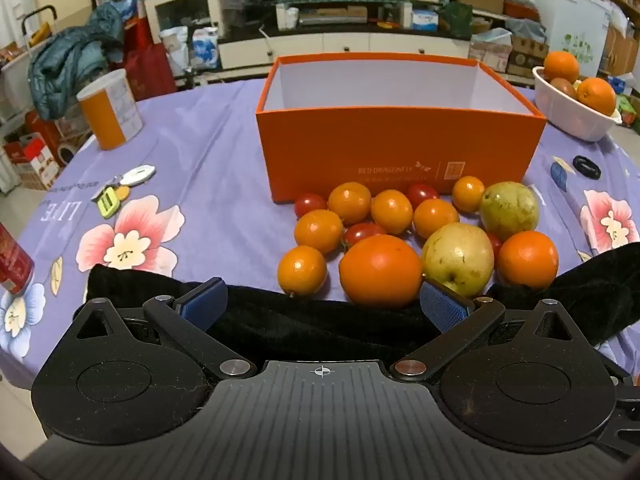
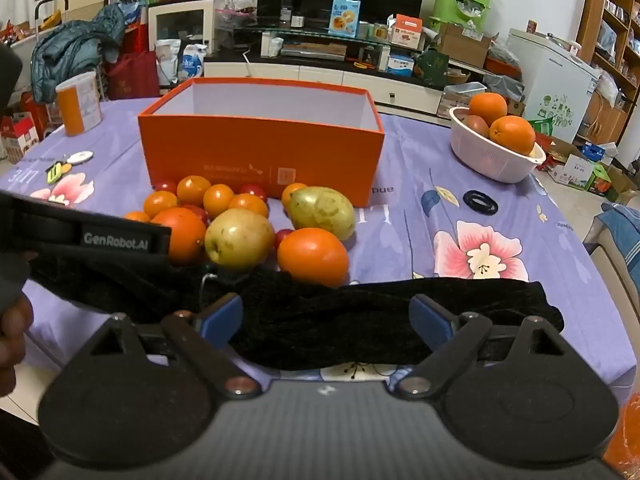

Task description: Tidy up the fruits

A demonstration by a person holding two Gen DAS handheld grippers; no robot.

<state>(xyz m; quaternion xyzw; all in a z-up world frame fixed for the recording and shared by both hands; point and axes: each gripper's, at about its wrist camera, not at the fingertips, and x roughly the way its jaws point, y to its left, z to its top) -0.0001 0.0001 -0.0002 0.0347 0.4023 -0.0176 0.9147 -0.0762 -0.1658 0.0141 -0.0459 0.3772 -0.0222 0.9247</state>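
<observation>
A pile of fruit lies on the purple flowered tablecloth in front of an open orange box [image 1: 400,144] [image 2: 260,148]. It holds a large orange [image 1: 380,270] [image 2: 182,232], another orange [image 1: 528,258] [image 2: 313,256], two yellow-green pears [image 1: 458,258] [image 2: 239,243] [image 1: 509,210] [image 2: 322,211], several small oranges [image 1: 350,202] and several cherry tomatoes [image 1: 310,204]. My left gripper [image 1: 324,308] is open and empty, just short of the large orange. My right gripper [image 2: 326,316] is open and empty, over a black cloth [image 2: 320,320] near the table edge.
A white bowl [image 1: 576,116] [image 2: 492,160] with oranges stands at the back right. An orange-and-white can [image 1: 110,110] [image 2: 78,102] stands at the back left. A black ring [image 2: 480,202], keys [image 1: 120,190] and a red can [image 1: 14,260] also lie on the table.
</observation>
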